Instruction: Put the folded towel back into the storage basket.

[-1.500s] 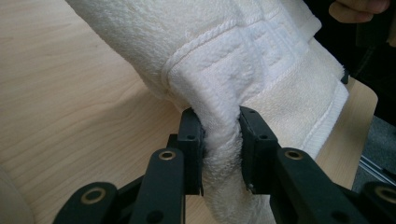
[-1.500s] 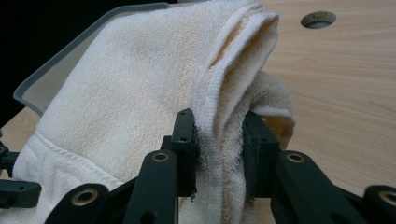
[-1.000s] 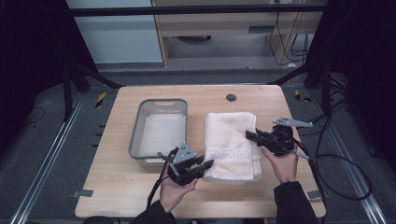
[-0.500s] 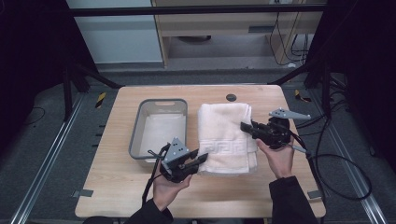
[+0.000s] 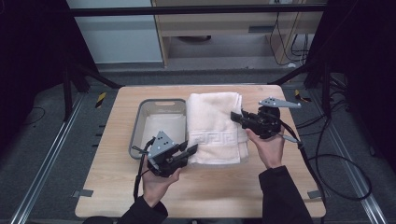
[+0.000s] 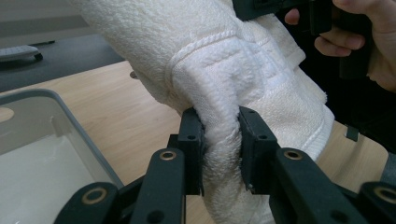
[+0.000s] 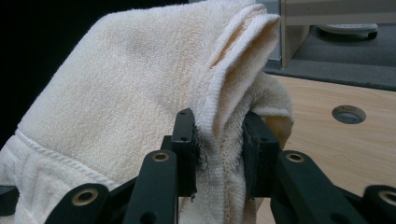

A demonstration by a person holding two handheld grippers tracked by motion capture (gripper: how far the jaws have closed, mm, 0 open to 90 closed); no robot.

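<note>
— Towel (image 5: 215,128) first, since it is nearest the work: where does it sit?

— Folded, on the wooden table (image 5: 280,196), just right of the grey tray (image 5: 140,126) and touching or nearly touching its wall. Its near left corner is pinched in the left gripper (image 5: 189,150); its right edge, farther back, is pinched in the right gripper (image 5: 237,116).

— Are the tongs truly holding, or only resting against the cloth?

— Holding. In the left gripper view the jaws stand narrow with a thick wad of terry squeezed between them, and the towel (image 6: 224,70) rises from that pinch. In the right gripper view the jaws are likewise drawn in on several stacked layers at the folded edge (image 7: 219,93).

— So the step in hand looks like carrying the towel toward the tray?

— That is my reading. To do it well, I would raise both hands together and level, so the fold does not open or sag between them. Keep the two grips the same way apart; drawing them closer would slacken the cloth, pulling wider could tear a layer out of the jaws.

— And beyond that, at the tray?

— Clear its rim before lowering, as a dragging hem could shove it. The tray seems narrower than the towel, so expect to ease it in.
</note>
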